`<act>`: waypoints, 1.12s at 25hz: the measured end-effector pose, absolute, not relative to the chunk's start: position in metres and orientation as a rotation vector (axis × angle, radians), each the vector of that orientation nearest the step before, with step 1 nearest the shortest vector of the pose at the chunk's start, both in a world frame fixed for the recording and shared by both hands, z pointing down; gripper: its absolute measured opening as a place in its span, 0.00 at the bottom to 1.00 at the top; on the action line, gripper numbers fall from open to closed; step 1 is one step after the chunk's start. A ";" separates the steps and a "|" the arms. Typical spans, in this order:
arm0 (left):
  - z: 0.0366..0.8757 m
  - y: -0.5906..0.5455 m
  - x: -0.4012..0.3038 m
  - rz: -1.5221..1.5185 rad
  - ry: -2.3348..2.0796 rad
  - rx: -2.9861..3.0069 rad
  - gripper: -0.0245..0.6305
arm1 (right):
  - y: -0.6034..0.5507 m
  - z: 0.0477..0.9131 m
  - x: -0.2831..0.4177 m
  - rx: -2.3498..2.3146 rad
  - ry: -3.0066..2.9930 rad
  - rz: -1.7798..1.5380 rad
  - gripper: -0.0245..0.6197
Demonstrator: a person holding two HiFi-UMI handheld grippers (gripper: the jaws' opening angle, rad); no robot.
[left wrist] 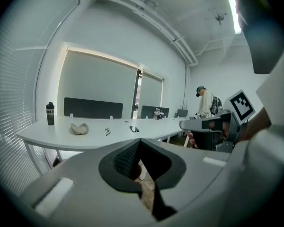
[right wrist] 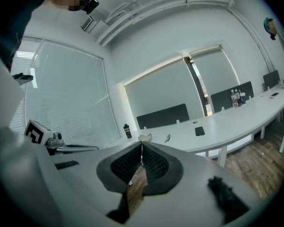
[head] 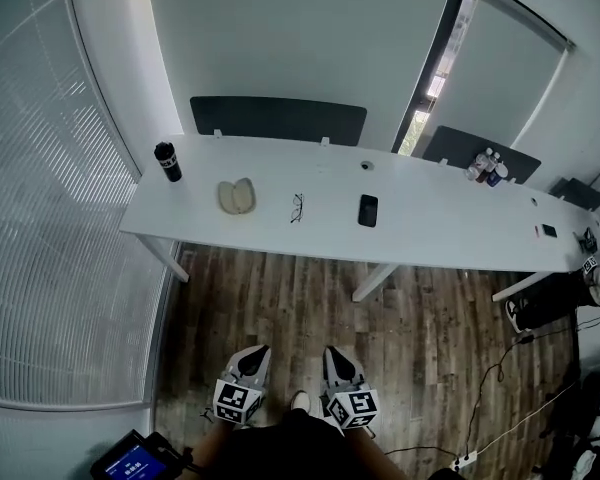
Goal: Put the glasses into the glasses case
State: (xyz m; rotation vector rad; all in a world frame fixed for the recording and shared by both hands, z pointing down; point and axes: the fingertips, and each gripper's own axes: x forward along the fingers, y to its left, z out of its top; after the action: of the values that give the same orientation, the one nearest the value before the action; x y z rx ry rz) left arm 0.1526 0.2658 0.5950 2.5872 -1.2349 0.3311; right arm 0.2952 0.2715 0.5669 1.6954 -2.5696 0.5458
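Observation:
The dark-framed glasses (head: 296,208) lie on the long white table (head: 430,233), with the open beige glasses case (head: 237,196) just left of them. Both grippers hang low over the wooden floor, well short of the table: left gripper (head: 255,351) and right gripper (head: 336,352), side by side, each shut with nothing between its jaws. In the left gripper view the left gripper (left wrist: 140,141) points at the table, where the case (left wrist: 79,128) and glasses (left wrist: 107,132) show small. The right gripper view has the right gripper (right wrist: 142,144) below the case (right wrist: 144,137) and glasses (right wrist: 167,138).
A black bottle (head: 167,162) stands at the table's left end, and a black phone (head: 368,210) lies right of the glasses. Small bottles (head: 486,167) stand far right. Table legs (head: 375,281) reach the floor in front. Cables (head: 500,368) trail at the right. A person (left wrist: 206,103) stands in the background.

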 end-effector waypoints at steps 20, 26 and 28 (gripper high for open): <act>0.597 0.131 0.107 0.174 -1.143 2.632 0.05 | 0.158 0.552 0.243 1.791 -2.476 0.302 0.05; 0.585 0.129 0.117 0.154 -1.093 2.667 0.05 | 0.161 0.552 0.244 1.794 -2.461 0.334 0.05; 0.585 0.129 0.115 0.153 -1.091 2.666 0.05 | 0.160 0.553 0.242 1.785 -2.468 0.344 0.05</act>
State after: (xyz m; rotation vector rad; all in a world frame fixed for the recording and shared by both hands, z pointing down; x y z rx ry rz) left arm 0.1151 0.1289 0.5852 2.6657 -1.0915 0.1532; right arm 0.2423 0.1598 0.5527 1.7851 -2.4678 0.3438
